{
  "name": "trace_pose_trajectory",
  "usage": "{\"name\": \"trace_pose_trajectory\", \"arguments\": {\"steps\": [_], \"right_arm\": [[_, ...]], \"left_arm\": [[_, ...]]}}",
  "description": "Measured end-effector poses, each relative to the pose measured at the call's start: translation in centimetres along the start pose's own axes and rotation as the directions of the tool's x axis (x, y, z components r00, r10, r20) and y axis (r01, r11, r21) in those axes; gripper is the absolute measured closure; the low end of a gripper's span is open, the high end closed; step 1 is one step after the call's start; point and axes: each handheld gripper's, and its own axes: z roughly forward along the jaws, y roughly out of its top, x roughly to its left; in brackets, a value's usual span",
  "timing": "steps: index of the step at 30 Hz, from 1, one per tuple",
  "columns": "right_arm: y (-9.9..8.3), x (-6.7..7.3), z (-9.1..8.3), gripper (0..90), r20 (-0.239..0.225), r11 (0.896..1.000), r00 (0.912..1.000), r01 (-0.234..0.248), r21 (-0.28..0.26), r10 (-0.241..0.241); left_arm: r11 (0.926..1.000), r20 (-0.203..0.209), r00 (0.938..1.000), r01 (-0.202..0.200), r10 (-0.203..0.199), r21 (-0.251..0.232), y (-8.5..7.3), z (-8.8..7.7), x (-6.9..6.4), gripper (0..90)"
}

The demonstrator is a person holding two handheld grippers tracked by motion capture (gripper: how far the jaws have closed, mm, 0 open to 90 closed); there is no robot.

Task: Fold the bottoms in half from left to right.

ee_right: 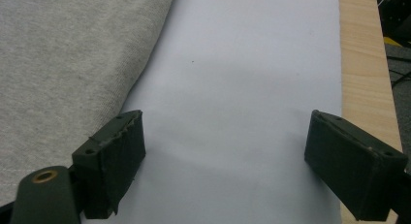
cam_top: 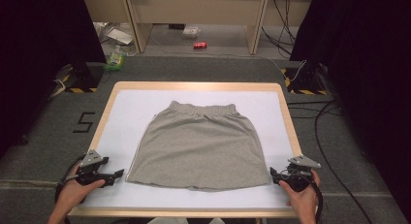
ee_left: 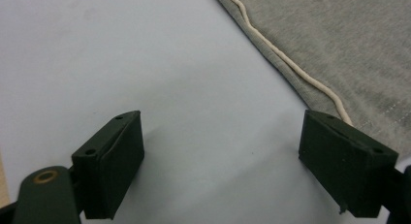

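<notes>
High view: overhead, facing forward across the table [cam_top: 286, 115]. Gripper views: low, close, facing forward; both share the grey skirt [cam_top: 198, 146] edges.

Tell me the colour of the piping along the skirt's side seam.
Cream-white piping on the heather-grey knit skirt; the left gripper view shows it best.

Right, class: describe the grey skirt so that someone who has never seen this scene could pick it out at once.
Find the wood-rimmed table with the white top. The skirt lies flat in its middle, waistband away from the person, hem between the two open grippers. It is the sole cloth there: grey, with a gathered waistband and a pale cord down its left side seam.
</notes>
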Motion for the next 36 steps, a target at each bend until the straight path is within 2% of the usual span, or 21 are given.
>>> {"name": "trace_pose_trajectory", "arguments": {"steps": [9, 10, 16, 26, 31, 36], "right_arm": [[0.0, 0.0, 0.0, 15.0, 0.001, 1.000, 1.0000, 0.000, 0.000, 0.000], [0.0, 0.0, 0.0, 15.0, 0.000, 1.000, 1.0000, 0.000, 0.000, 0.000], [0.0, 0.0, 0.0, 15.0, 0.000, 1.000, 1.0000, 0.000, 0.000, 0.000], [0.0, 0.0, 0.0, 15.0, 0.001, 1.000, 1.0000, 0.000, 0.000, 0.000], [0.0, 0.0, 0.0, 15.0, 0.001, 1.000, 1.0000, 0.000, 0.000, 0.000], [0.0, 0.0, 0.0, 15.0, 0.001, 1.000, 1.0000, 0.001, 0.000, -0.001]], "left_arm": [[1.0000, 0.000, 1.0000, -0.001, 0.001, 0.003, 0.1, 0.0, 0.1, 14.6], [1.0000, 0.009, 0.9999, 0.006, -0.006, 0.000, 0.2, 0.0, 0.1, 14.6], [0.9994, -0.005, 0.9995, 0.032, -0.032, -0.010, 0.8, 0.6, 0.6, 16.3], [0.9944, 0.016, 0.9973, 0.073, -0.072, -0.076, 3.5, 0.9, 1.2, 16.5], [0.9928, 0.016, 0.9977, 0.067, -0.065, -0.099, 5.0, 1.4, 1.3, 18.3], [0.9894, 0.043, 0.9969, 0.071, -0.066, -0.127, 6.9, 2.4, 1.4, 21.2]]}}
